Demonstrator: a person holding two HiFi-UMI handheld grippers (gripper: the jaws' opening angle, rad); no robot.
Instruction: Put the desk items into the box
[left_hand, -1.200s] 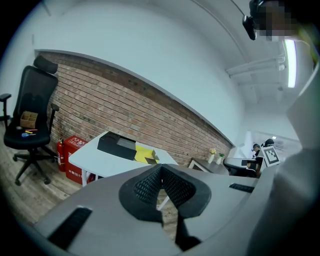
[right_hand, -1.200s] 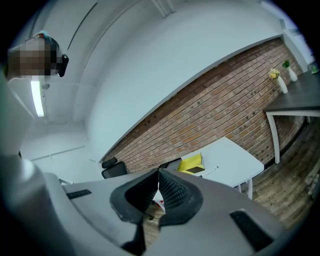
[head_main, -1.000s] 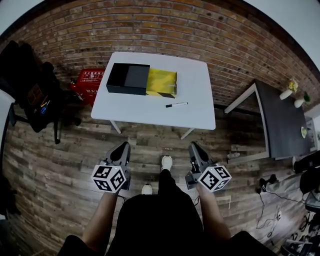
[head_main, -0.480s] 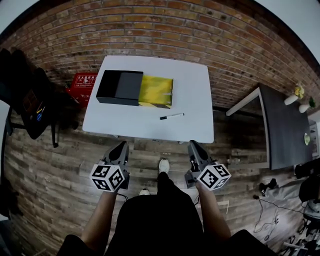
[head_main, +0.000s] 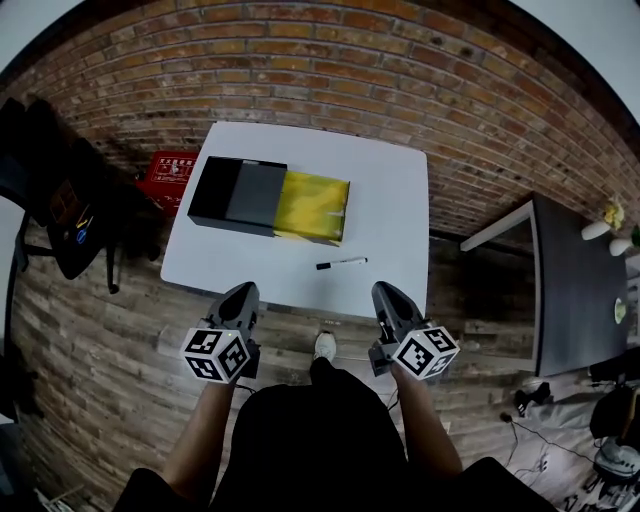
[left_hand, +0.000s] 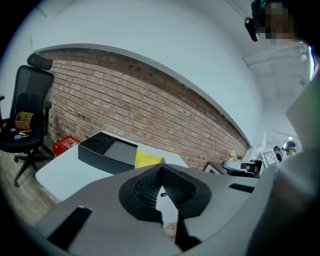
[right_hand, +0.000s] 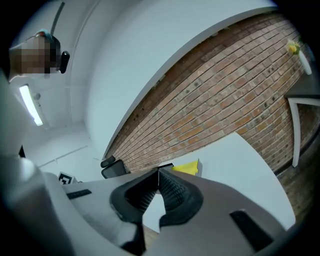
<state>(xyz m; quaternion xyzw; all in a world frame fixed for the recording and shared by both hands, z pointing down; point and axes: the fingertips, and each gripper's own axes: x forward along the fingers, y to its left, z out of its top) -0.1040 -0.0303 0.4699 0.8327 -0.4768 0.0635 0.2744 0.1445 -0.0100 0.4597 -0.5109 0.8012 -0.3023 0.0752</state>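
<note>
Table — white, one end toward the brick wall, carries everything the task concerns; its near edge is just ahead of both grippers. Black box sits toward the far left of the top with its open side up, presumably so items can be dropped in from above. The left gripper view shows a grey floor inside and nothing in it that I can make out. Yellow flat piece touches the box's right end; lid, tray or desk item, cannot tell which. Marker pen lies alone on bare tabletop near the front edge, apart from the box and more on the right gripper's side. Judged the obvious first item to pick; nothing is packed yet. Pose: left forearm and right forearm reach forward and down from the body, roughly parallel, each hand hidden behind its marker cube. Left gripper and right gripper are level with each other, at or just short of the table's near edge, jaws pointing toward the tabletop. The left gripper's jaws meet at the tips with nothing between the pads; the right gripper's jaws are likewise closed and empty. Judgement: a carrying posture for the approach — the jaws must be spread before either can take the pen.
</note>
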